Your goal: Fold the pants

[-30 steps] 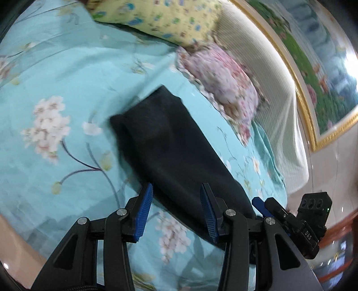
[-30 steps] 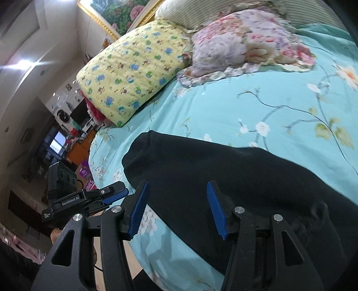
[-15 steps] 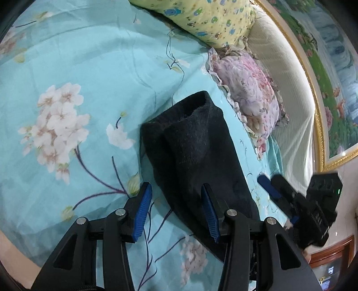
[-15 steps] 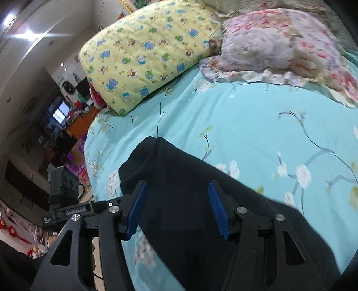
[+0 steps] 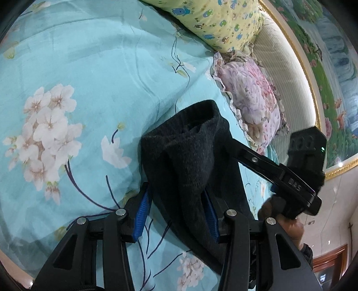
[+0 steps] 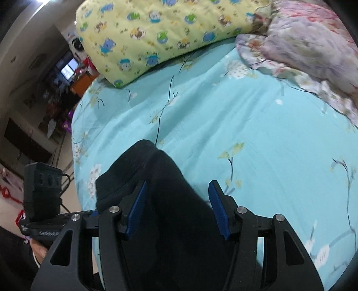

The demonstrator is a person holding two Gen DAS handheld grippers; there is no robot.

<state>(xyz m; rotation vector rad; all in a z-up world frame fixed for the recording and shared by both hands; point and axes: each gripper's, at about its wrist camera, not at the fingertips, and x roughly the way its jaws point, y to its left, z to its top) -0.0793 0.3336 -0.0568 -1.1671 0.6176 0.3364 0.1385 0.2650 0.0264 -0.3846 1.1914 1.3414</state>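
The black pants [image 5: 190, 161] lie bunched on the turquoise floral bedsheet [image 5: 89, 67], one end raised in a hump. My left gripper [image 5: 176, 212] is open, its blue-padded jaws on either side of the cloth. The right gripper's body reaches in from the right in the left wrist view [image 5: 279, 172], its tips hidden behind the pants. In the right wrist view the pants [image 6: 174, 212] fill the gap of my right gripper [image 6: 179, 206], which is open around them. The left gripper's body [image 6: 42, 201] shows at the lower left there.
A yellow cartoon-print pillow [image 5: 214, 20] and a pink floral pillow [image 5: 252, 100] lie at the head of the bed by a striped headboard [image 5: 284, 67]. The bed's edge and a cluttered room [image 6: 44, 89] are to the left in the right wrist view.
Both grippers moved forward over the pants toward the pillows. The far end of the pants has bunched up and risen between the jaws, and the right gripper has come closer to the left one.
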